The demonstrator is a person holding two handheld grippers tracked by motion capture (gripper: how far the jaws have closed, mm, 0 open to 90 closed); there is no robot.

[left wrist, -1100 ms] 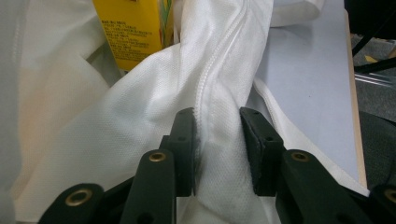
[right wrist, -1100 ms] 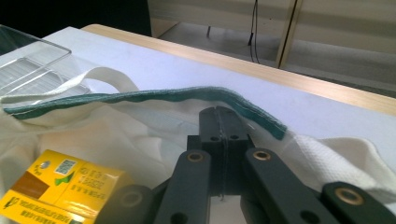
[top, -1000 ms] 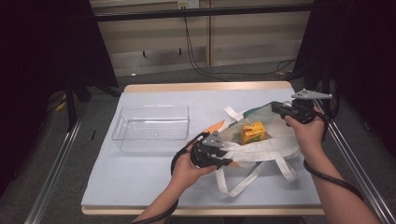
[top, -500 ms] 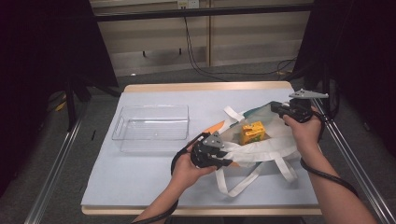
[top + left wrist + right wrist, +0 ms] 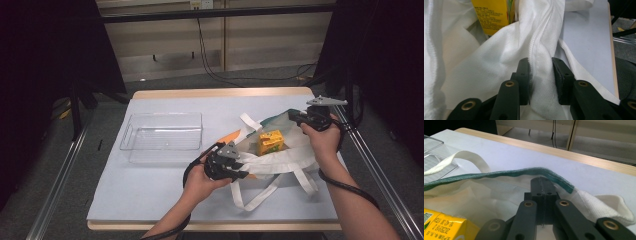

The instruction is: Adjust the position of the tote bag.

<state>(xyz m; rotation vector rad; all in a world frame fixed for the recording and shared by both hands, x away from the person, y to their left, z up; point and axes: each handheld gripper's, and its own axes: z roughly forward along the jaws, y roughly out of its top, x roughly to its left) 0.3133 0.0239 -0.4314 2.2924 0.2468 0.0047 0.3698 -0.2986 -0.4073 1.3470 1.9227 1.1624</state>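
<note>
A white fabric bag (image 5: 280,161) with a green rim lies on the table's right half, mouth held apart. Inside it stands a yellow carton (image 5: 270,141). My left gripper (image 5: 241,169) is shut on the near side of the bag, with a fold of white cloth (image 5: 499,67) bunched between its jaws (image 5: 541,75); the carton (image 5: 491,15) shows just beyond. My right gripper (image 5: 296,116) holds the far side raised. Its jaws (image 5: 543,185) are pressed together just under the green rim (image 5: 499,176), with the carton (image 5: 444,225) at lower left.
A clear plastic tray (image 5: 162,132) stands empty to the left of the bag. The bag's white handles (image 5: 260,197) trail toward the front edge of the pale blue tabletop (image 5: 145,192). Metal rails run along both sides of the table.
The right gripper has drifted very slightly left with the rim. The left gripper, the bag and the carton stand as before.
</note>
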